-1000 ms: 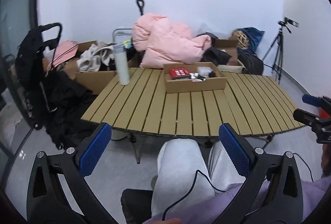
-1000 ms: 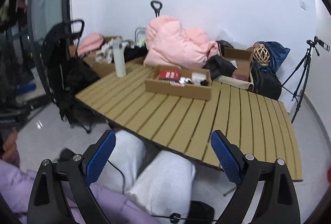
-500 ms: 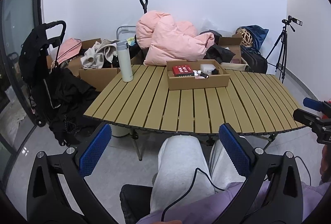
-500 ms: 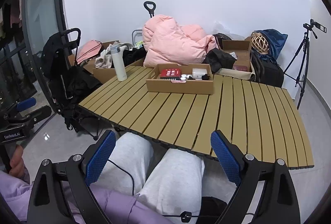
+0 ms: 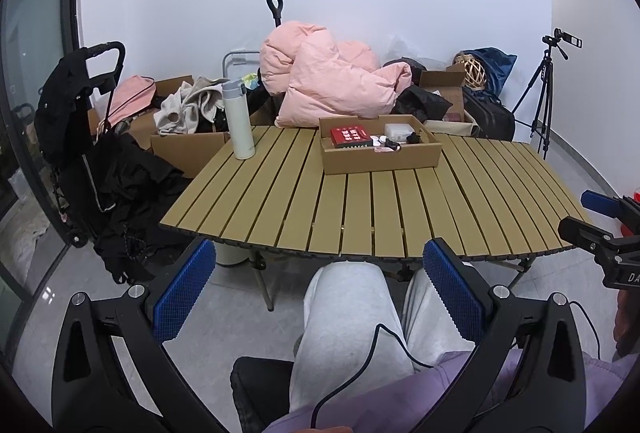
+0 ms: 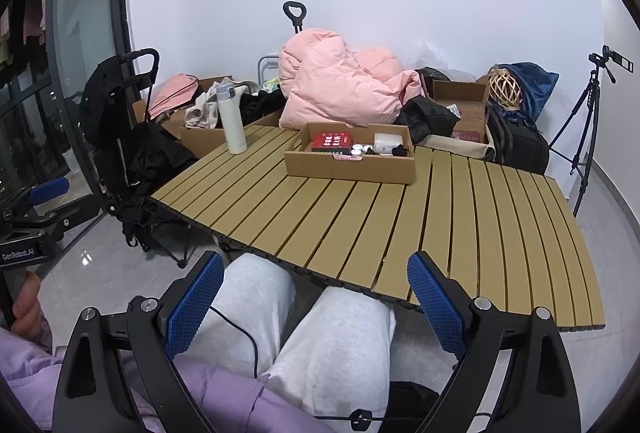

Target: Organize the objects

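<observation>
On the slatted table (image 5: 360, 209), toward its far edge, sits an open cardboard box (image 5: 380, 153) with a red book (image 5: 350, 136) and a few small bits inside — can't really make those out. A white flask (image 5: 239, 121) stands upright near the table's far left corner, well apart from the box. Left gripper (image 5: 320, 289) and right gripper (image 6: 316, 293) both hang in front of the table over the person's grey-trousered knees (image 6: 340, 325), jaws spread wide, holding nothing.
</observation>
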A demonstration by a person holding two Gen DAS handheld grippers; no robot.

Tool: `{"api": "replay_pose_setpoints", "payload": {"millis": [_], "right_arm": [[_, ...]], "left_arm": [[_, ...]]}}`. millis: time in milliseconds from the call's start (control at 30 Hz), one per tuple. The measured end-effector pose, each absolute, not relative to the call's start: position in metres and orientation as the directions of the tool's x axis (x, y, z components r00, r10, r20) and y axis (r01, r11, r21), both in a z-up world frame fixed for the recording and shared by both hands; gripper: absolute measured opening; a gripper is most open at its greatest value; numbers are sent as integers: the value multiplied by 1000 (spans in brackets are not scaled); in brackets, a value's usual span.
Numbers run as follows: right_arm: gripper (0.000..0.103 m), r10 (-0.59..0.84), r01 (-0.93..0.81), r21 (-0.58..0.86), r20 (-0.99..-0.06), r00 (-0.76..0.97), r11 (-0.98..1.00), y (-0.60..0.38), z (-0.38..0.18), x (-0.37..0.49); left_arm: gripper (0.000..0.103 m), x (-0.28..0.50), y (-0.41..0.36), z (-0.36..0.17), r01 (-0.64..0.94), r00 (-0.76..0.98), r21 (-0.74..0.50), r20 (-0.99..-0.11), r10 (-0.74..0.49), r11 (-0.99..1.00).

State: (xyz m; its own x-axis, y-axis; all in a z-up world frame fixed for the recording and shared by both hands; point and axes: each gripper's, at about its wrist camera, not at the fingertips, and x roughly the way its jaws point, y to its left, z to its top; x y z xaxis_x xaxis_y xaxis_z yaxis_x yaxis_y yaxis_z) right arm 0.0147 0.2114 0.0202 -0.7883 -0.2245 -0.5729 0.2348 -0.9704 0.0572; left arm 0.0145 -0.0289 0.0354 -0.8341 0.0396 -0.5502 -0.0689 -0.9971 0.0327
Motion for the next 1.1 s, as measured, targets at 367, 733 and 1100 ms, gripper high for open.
{"api": "replay_pose_setpoints", "payload": {"millis": [367, 733, 1100], "right_arm": [[95, -230, 225, 83, -580, -781, -971, 217, 20, 11], [95, -215, 215, 72, -585, -782, -974, 215, 17, 10], [95, -199, 195, 72, -589, -783, -978, 220, 15, 10]], "left_arm": [[103, 13, -30, 36, -74, -832, 34, -554, 43, -997], [103, 12, -29, 35, -78, -832, 38, -553, 44, -996], [103, 10, -31, 32, -69, -826, 28, -562, 41, -997]]}}
